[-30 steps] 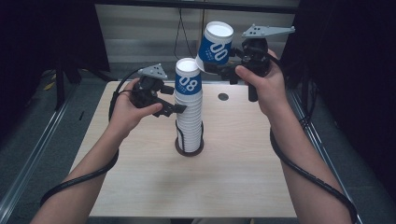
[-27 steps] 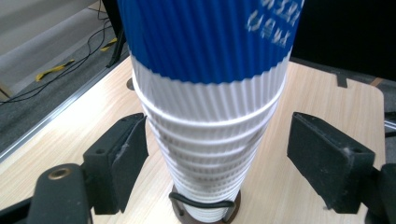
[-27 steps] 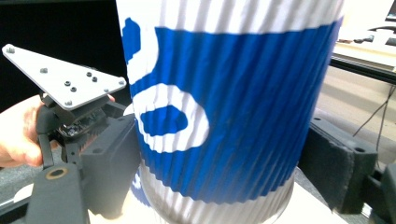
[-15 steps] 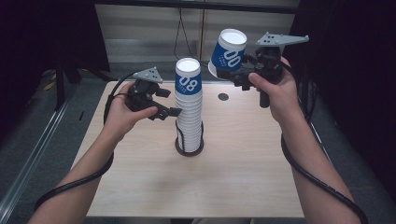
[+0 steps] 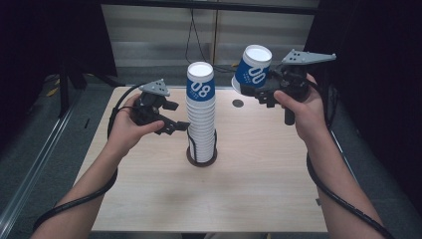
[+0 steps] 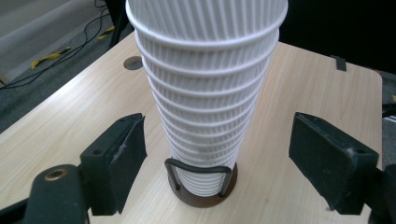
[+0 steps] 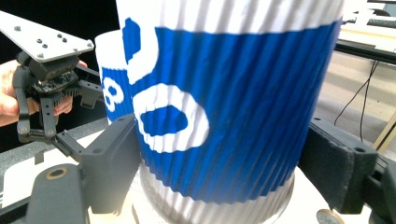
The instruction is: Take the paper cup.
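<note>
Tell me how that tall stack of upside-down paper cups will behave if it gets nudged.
The cup stack is tall and narrow, so it would probably tip easily. The wire holder grips only its base, so the upper part likely sways. The ribbed paper walls look light and crushable; the open left gripper should squeeze gently.

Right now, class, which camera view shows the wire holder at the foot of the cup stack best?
The left gripper view: the wire holder sits close and sharp between the open jaws, its dark round base and wire loop hugging the lowest cups. The high view shows it small, seen from above, beneath the cup stack. In the right gripper view the held cup fills the foreground.
</note>
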`<action>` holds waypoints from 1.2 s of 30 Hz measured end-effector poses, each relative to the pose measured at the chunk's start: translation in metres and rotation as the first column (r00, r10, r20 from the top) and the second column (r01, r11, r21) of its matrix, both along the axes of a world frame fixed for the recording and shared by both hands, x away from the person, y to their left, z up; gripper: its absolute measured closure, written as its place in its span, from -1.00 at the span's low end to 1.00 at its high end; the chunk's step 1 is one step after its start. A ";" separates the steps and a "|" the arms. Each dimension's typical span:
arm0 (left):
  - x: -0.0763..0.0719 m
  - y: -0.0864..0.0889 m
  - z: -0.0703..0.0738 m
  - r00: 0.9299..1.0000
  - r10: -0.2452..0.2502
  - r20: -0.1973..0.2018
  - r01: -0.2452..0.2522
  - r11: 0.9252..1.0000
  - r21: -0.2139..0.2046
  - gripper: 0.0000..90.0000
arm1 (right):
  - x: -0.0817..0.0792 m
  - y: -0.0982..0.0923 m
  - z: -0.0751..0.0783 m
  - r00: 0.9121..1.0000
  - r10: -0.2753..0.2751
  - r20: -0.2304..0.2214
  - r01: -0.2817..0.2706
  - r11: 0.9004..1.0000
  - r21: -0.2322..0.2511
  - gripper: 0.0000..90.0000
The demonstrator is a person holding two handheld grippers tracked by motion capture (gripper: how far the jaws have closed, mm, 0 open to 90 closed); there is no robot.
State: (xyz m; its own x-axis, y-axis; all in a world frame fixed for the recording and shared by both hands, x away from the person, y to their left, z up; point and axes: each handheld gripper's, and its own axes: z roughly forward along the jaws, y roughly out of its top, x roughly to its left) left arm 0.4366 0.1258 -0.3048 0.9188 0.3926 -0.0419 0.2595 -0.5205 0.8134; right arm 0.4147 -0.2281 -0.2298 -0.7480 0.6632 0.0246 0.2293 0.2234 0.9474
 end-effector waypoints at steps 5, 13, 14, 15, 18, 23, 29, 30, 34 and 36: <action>-0.002 0.003 -0.006 1.000 0.006 -0.010 -0.006 1.000 -0.002 -0.58 | -0.003 -0.007 -0.013 1.000 -0.002 -0.014 0.002 1.000 -0.005 -0.60; -0.006 0.004 -0.016 1.000 -0.002 -0.021 0.002 1.000 0.001 -0.59 | -0.010 -0.017 -0.032 0.999 0.006 -0.036 -0.006 1.000 0.004 -0.60; -0.006 0.005 -0.017 1.000 -0.004 -0.020 0.004 1.000 0.003 -0.59 | -0.012 -0.017 -0.036 0.999 0.010 -0.037 -0.010 1.000 0.001 -0.60; -0.007 0.004 -0.018 1.000 -0.002 -0.023 0.002 1.000 -0.004 -0.60 | -0.013 -0.018 -0.038 0.999 0.012 -0.035 -0.012 1.000 -0.004 -0.60; -0.009 0.005 -0.022 1.000 -0.006 -0.023 0.006 1.000 0.003 -0.61 | -0.015 -0.017 -0.042 0.999 0.017 -0.039 -0.017 1.000 -0.009 -0.60; -0.012 0.004 -0.031 0.999 -0.013 -0.035 0.012 1.000 -0.002 -0.61 | -0.021 -0.016 -0.052 0.998 0.036 -0.046 -0.037 0.999 -0.015 -0.60; -0.015 0.005 -0.040 0.999 -0.017 -0.045 0.017 1.000 -0.005 -0.62 | -0.027 -0.016 -0.067 0.996 0.059 -0.063 -0.060 0.998 -0.022 -0.60; -0.015 0.005 -0.041 0.999 -0.019 -0.048 0.019 1.000 -0.005 -0.62 | -0.027 -0.016 -0.067 0.996 0.059 -0.063 -0.060 0.998 -0.022 -0.60; -0.017 0.005 -0.046 0.999 -0.016 -0.050 0.016 1.000 -0.002 -0.62 | -0.029 -0.017 -0.074 0.995 0.063 -0.072 -0.065 0.998 -0.020 -0.60; -0.018 0.005 -0.048 0.999 -0.015 -0.049 0.015 1.000 -0.007 -0.62 | -0.031 -0.017 -0.079 0.995 0.066 -0.074 -0.068 0.997 -0.025 -0.60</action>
